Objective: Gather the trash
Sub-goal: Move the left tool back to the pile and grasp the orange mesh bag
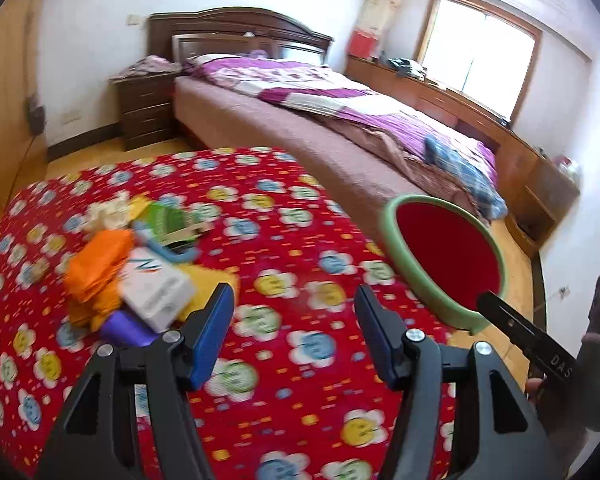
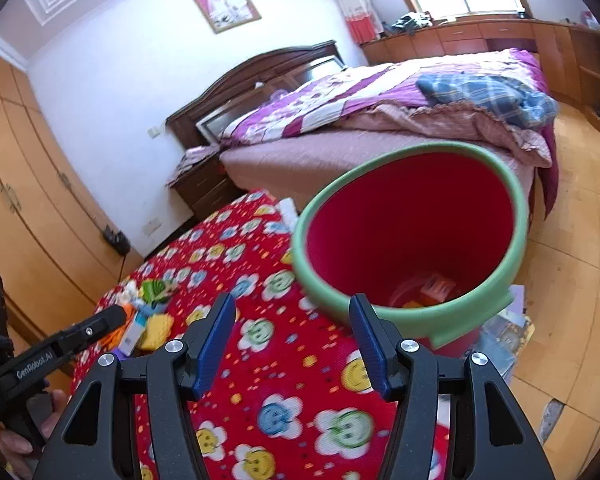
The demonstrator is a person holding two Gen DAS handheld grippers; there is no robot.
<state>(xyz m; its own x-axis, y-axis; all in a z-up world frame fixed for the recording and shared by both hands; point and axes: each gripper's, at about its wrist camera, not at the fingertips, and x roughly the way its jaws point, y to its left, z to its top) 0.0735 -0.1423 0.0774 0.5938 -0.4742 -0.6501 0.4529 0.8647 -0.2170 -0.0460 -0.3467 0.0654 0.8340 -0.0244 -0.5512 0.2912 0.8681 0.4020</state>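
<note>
- Now both claws, the left gripper (image 1: 294,332) and right gripper (image 2: 292,340), are spread with nothing inside.
- Trash pile (image 1: 128,264) sits at ten o'clock on the red cloth (image 1: 284,240).
- Bin (image 2: 412,240) waits at one o'clock (some bits inside).
- Papers look light and soft; pinch an edge.

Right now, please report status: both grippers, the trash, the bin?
Left gripper open, empty. Right gripper open, empty. Trash pile on flowered cloth, untouched. Bin beside it holds some scraps. Nothing in the way.

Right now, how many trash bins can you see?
1: the green-rimmed red trash bin stands beside the flowered table, in front of the bed. Others may be hidden.
</note>
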